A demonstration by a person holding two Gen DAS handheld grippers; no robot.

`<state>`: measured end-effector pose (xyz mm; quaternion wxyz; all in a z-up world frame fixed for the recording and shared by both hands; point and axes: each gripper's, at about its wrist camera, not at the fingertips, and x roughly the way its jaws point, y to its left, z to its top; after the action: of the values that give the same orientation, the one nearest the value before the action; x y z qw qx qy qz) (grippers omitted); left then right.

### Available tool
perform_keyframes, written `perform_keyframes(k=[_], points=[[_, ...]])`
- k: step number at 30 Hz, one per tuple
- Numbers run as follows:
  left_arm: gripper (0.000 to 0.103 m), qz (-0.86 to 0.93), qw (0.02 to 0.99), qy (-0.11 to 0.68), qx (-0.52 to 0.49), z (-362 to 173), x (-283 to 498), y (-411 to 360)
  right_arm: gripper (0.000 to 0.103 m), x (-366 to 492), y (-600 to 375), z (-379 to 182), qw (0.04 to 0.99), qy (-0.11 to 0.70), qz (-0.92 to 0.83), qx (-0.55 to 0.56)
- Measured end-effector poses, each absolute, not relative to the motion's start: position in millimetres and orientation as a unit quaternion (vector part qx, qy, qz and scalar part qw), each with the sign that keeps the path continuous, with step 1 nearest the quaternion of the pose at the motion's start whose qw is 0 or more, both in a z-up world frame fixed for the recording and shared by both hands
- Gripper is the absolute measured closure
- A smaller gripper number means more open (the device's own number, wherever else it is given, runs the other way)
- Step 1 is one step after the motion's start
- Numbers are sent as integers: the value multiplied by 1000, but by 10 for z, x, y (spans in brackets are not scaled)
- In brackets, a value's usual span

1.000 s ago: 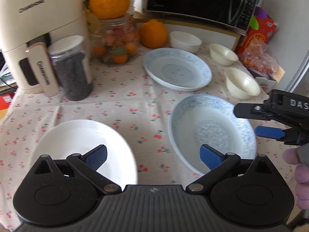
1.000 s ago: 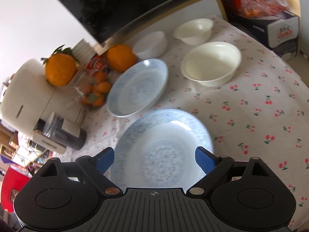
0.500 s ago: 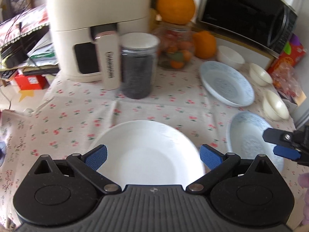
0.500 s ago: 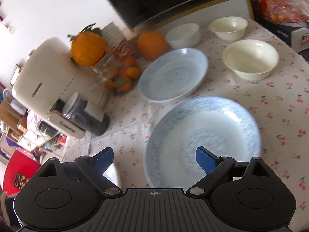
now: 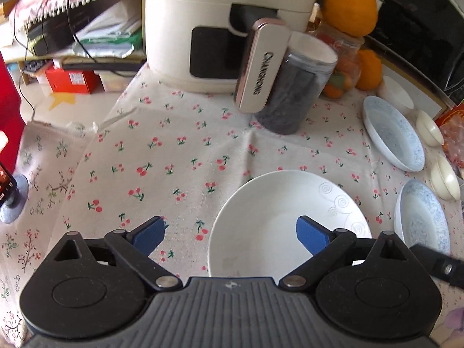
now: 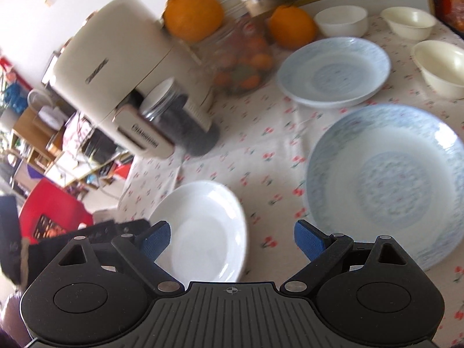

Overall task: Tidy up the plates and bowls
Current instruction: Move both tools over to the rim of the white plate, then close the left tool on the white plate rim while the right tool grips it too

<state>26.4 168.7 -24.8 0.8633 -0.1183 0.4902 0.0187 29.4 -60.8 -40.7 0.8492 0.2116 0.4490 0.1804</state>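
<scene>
A plain white plate [image 5: 278, 220] lies on the cherry-print tablecloth, just ahead of my open, empty left gripper [image 5: 230, 235]; its right fingertip hangs over the plate. The plate also shows in the right wrist view [image 6: 203, 226]. My right gripper [image 6: 232, 239] is open and empty above the cloth, between the white plate and a blue-patterned plate [image 6: 385, 179]. A second blue-patterned plate [image 6: 333, 72] lies farther back. Three cream bowls [image 6: 440, 66] [image 6: 409, 23] [image 6: 340, 20] stand at the back right.
A cream air fryer [image 5: 226, 29] with its handle out, a dark jar [image 5: 293, 95], a fruit jar and oranges [image 6: 194, 14] stand at the back. A microwave [image 5: 420, 26] is at the back right. The table's left edge [image 5: 95, 133] drops to a cluttered floor.
Both grippers have swung left. The white plate went from centred ahead of my left gripper to its right side. It has come into the right wrist view. Both stayed open.
</scene>
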Motion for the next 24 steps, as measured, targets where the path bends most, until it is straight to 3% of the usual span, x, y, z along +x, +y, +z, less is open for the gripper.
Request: perform_keyframes(k=[12,16,18,24], points=[[51,-19,834,518,-189,-430,247,1911,9,121,-329,-671,823,480,221,206],[59,-24,833,520,-188,-455,256,1901,9,80,-288,-722,823,475,231,209],[70,-25,833,521,-186,-462,259,1902,10,74,-282,-740,823,474,233,211],[81,-23,829,528,-182,-510,288,1911,15,93,-277,-781,828,470,225,205]])
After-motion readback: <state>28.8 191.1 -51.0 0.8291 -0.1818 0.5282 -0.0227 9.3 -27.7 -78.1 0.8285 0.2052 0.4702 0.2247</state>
